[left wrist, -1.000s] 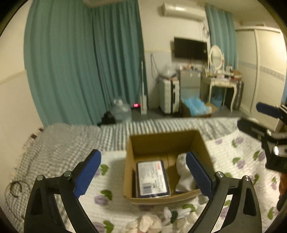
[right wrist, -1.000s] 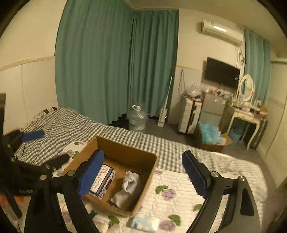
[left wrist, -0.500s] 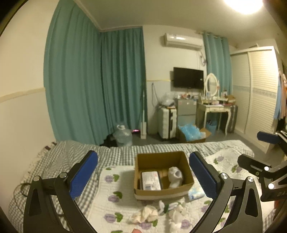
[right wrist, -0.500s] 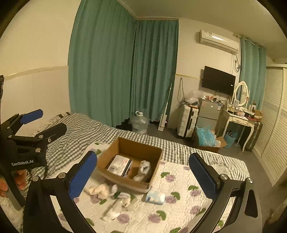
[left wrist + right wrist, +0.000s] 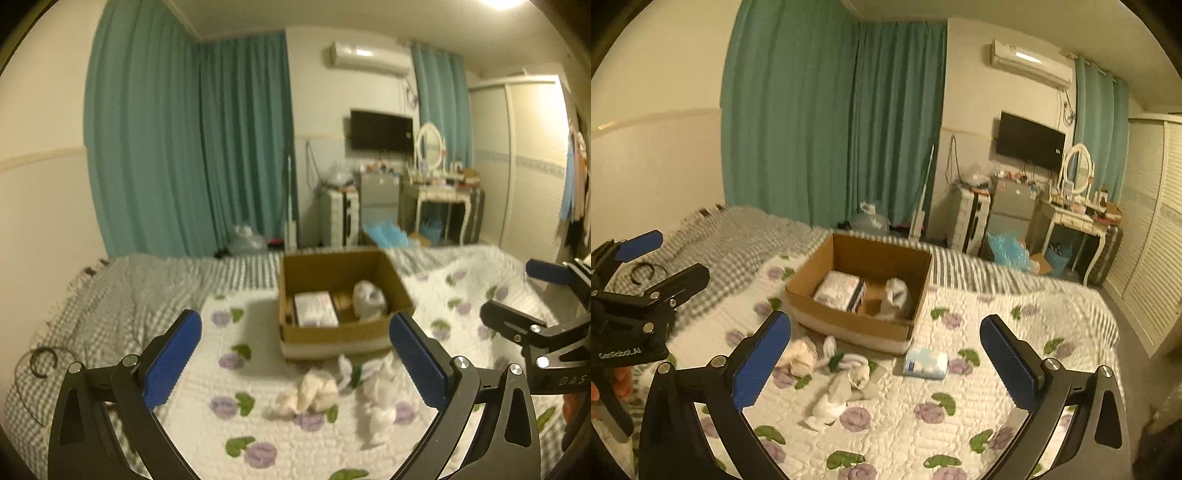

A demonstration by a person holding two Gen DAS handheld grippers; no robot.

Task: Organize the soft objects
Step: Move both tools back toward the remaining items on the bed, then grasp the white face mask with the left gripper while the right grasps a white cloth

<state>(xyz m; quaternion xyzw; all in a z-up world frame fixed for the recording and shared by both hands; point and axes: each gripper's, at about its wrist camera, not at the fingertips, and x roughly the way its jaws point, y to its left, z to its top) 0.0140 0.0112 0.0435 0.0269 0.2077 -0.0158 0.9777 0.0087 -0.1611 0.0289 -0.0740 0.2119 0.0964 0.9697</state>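
Brown cardboard box (image 5: 343, 295), open at the top, stands on a bed covered by a white quilt (image 5: 960, 387) printed with purple flowers and green leaves; a grey checked blanket (image 5: 122, 295) lies along the quilt's far and left sides. Inside the box: a flat white labelled package (image 5: 837, 285) on the left and a crumpled pale cloth item (image 5: 895, 297) on the right, the two apart. On the quilt just in front of the box lie the loose soft objects: a cream bundle (image 5: 801, 354), a white piece with a green patch (image 5: 846, 363), and a longer white piece (image 5: 831, 402) nearer the camera. A small pale-blue packet (image 5: 925, 363) rests near the box's front right corner. Left claw (image 5: 295, 363): blue-padded jaws spread wide, holding nothing, raised above the quilt and facing the box. Right claw (image 5: 886, 363): likewise spread wide and empty, above the loose pieces. Each claw appears at the edge of the other's view. Background: teal curtains (image 5: 831, 122), a wall television (image 5: 1030, 142), a dressing table with oval mirror (image 5: 1075, 206).
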